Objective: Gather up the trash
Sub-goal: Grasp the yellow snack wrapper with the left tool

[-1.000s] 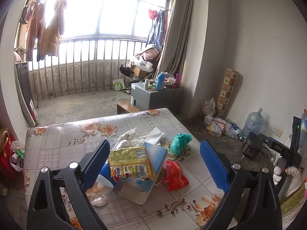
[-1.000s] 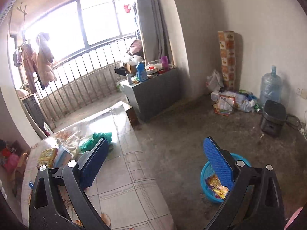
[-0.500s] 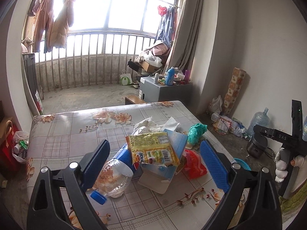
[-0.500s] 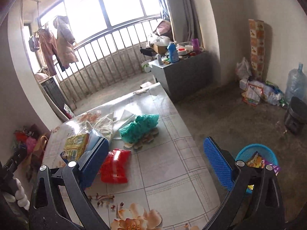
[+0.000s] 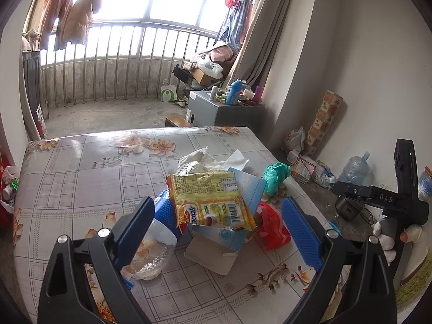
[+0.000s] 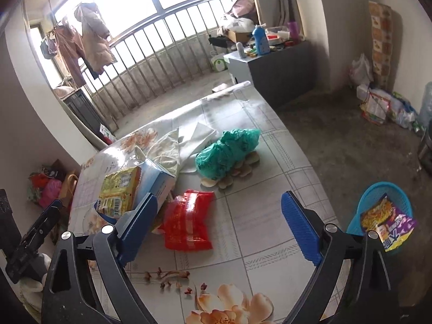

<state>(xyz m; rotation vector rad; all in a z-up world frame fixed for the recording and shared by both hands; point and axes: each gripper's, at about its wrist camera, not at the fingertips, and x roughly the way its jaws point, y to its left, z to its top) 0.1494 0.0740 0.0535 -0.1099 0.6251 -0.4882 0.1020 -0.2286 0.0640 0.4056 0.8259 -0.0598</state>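
The right gripper hung over the table, fingers apart but just narrowing, the red wrapper between them untouched. The left gripper stood open before the yellow snack packet.

Table near, railing far behind it. On table: snack packet leaning on box, left; foil pouch just right of box; crumpled bag farther back; bottle left of box. Basket on floor right of table, wrapper in it. Cabinet far right.
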